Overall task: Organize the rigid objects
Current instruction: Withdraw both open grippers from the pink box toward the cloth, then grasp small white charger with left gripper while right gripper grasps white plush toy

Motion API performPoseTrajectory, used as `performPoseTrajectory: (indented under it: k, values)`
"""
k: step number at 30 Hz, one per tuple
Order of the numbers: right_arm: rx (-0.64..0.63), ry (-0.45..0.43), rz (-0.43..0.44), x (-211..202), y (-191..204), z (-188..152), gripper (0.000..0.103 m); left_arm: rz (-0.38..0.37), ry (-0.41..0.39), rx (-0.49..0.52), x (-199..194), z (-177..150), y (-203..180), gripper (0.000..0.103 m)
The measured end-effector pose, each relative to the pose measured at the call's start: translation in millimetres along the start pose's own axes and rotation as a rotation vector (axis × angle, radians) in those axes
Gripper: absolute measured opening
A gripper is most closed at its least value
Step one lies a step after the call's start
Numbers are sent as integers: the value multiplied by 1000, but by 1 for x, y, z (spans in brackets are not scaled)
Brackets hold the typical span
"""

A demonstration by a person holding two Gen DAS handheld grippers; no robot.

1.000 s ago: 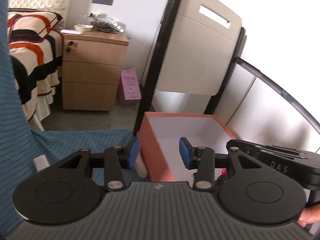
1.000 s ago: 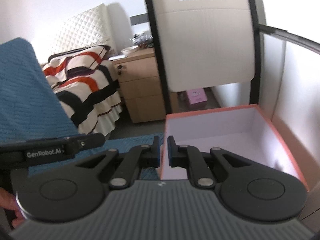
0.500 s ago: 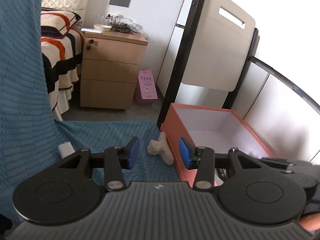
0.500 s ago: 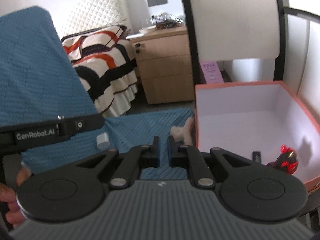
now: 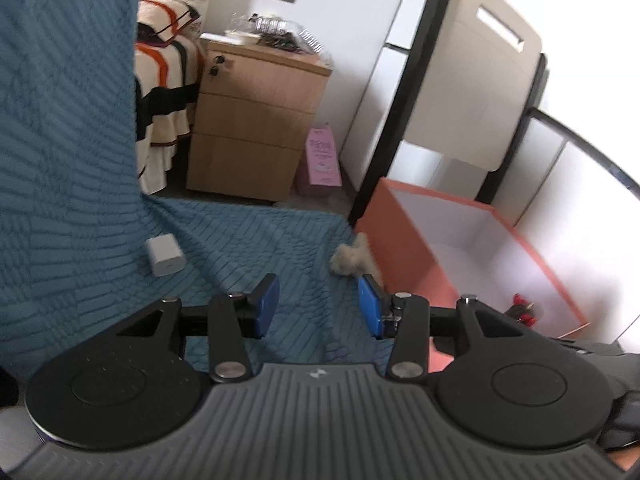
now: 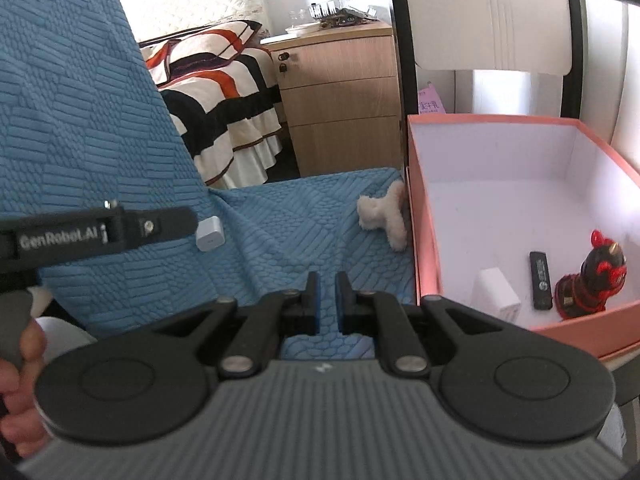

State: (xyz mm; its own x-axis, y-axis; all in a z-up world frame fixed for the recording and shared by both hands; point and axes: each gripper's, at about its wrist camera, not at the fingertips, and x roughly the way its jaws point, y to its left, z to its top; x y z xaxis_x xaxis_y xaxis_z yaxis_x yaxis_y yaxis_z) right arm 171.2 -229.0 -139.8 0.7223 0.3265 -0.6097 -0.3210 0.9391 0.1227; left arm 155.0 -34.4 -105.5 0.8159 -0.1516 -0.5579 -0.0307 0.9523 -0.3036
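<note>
White charger (image 6: pixel 209 233) beside "GenRobot.AI" left hand-held gripper (image 5: pixel 318 306), released; right hand-held gripper (image 6: pixel 327 302) nearly clenched, empty.

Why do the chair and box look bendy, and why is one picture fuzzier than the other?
Both wrist views use fisheye lenses, so the straight chair frame curves near the edges. The left wrist view is smeared by motion blur: the fluffy hair clip looks soft. The right wrist view is sharper: the black stick in the pink box shows clearly, and window glare washes out its top right.
</note>
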Motion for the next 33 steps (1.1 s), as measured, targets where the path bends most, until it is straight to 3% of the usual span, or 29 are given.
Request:
performPoseTrajectory:
  k: [9, 19, 22, 23, 25, 33]
  values:
    - [-13, -4, -30, 15, 5, -3, 11, 72, 52, -31, 29, -15, 37, 50]
    - [-29, -6, -16, 50, 15, -6, 12, 118, 108, -115, 64, -12, 71, 67]
    - [-34, -7, -23, 61, 17, -3, 19, 152, 129, -81, 75, -9, 75, 67]
    - [-30, -6, -23, 65, 16, -2, 29, 160, 132, -79, 77, -8, 78, 67]
    - [-26, -7, -29, 74, 16, 2, 40, 179, 138, -78, 84, -7, 83, 67]
    - [-140, -2, -109, 125, 21, 20, 38, 241, 180, -39, 126, 3, 100, 67]
